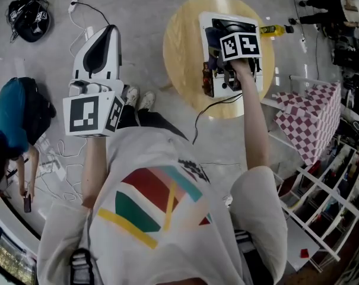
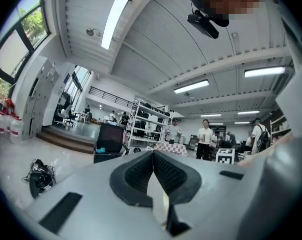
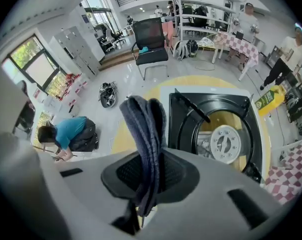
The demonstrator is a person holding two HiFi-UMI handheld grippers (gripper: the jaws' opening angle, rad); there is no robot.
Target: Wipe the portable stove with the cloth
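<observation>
Cloth (image 3: 143, 129) is hanging clamped in right gripper (image 3: 147, 176) at stove (image 3: 224, 141), centre right. Left gripper (image 2: 153, 179) is idling, jaws together; flat overlapping strokes would suit.

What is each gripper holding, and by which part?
The right gripper is shut on the dark blue folded cloth, pinching its bunched end; the rest sticks out past the jaws. The left gripper is shut, empty.
</observation>
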